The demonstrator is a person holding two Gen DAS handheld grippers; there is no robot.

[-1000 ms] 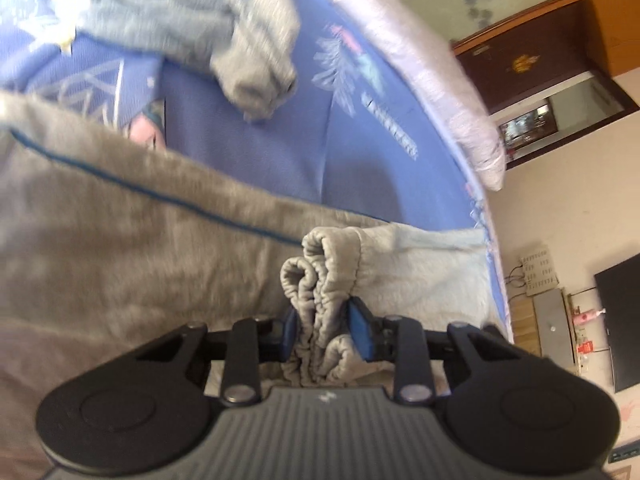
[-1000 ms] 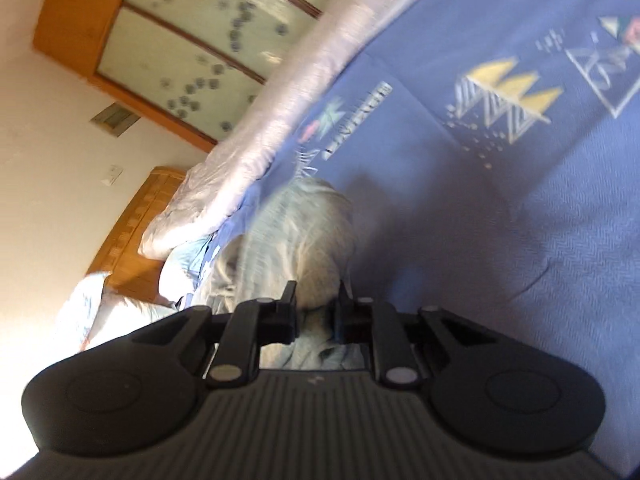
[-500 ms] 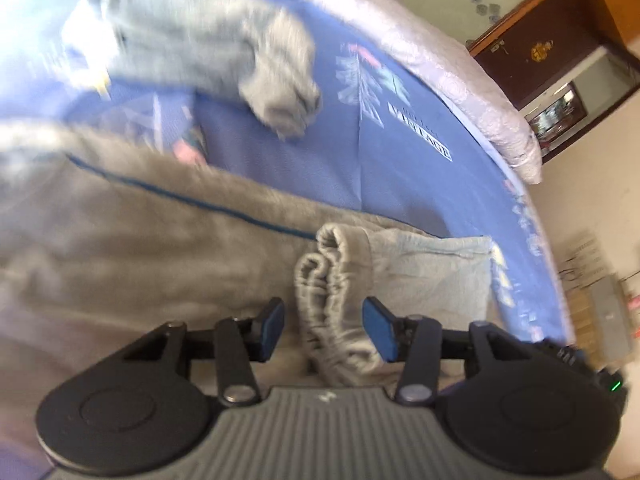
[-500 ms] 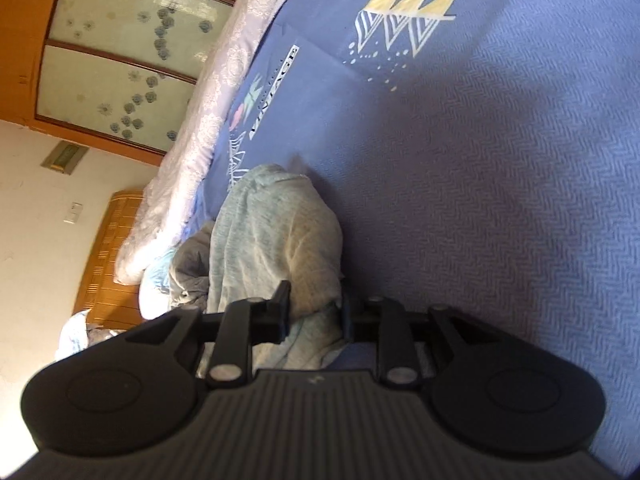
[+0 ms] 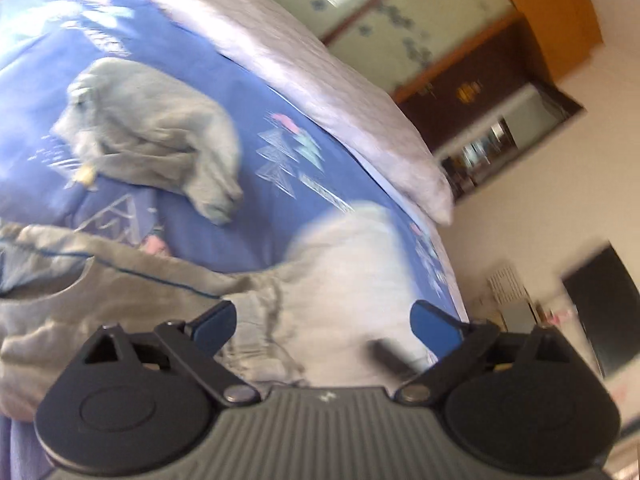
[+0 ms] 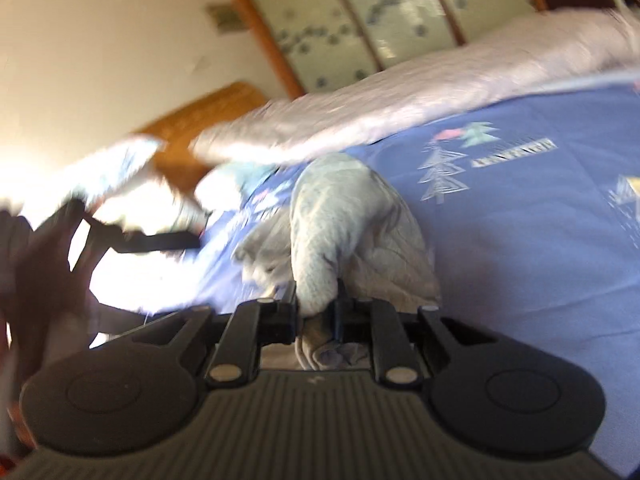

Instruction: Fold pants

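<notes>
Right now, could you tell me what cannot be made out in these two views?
- Left wrist view: the pale cloth ahead of the open left gripper is motion-blurred; its folds are unreadable.
- Right wrist view: the gray garment's clamped end is hidden inside the right gripper.
- Right wrist view: the far left is overexposed and blurred.

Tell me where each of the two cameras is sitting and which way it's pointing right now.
Left wrist: rides behind the open left gripper, looking along the bed over the grey pants toward a wardrobe.
Right wrist: rides behind the right gripper, shut on a light grey garment, facing the headboard; the other gripper's dark frame shows at the left.
Both share the blue bedspread and that light grey garment.
</notes>
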